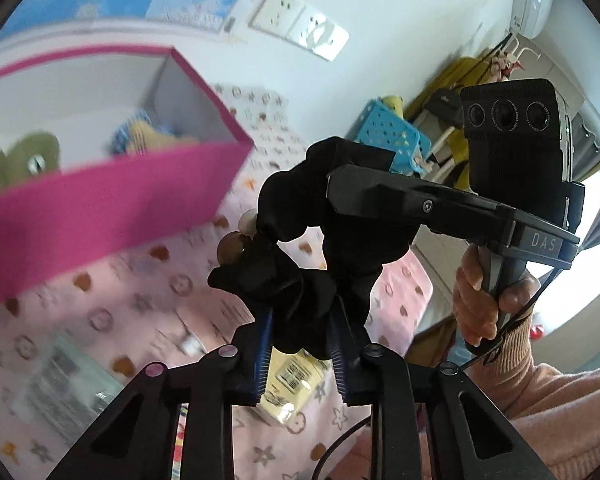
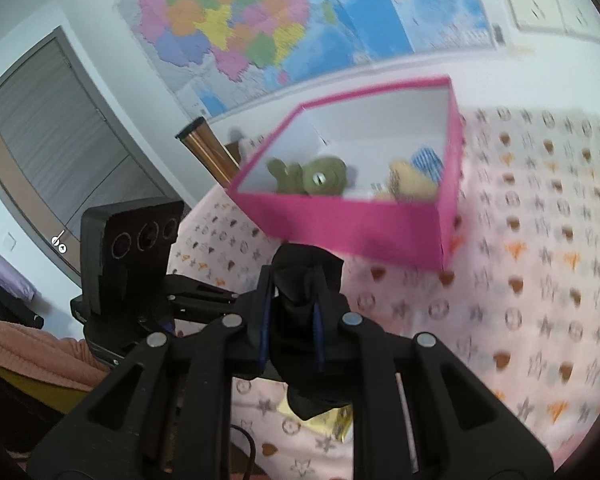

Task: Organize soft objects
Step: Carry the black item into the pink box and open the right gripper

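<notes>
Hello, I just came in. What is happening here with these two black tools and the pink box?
A person holds a gripper in each hand, and both the left gripper and the right gripper are shut on one black scrunchie, held in the air between them above a pink patterned blanket. The pink box lies open on the blanket just ahead and already holds a green plush and a yellow soft toy. The scrunchie is not yet in the box.
</notes>
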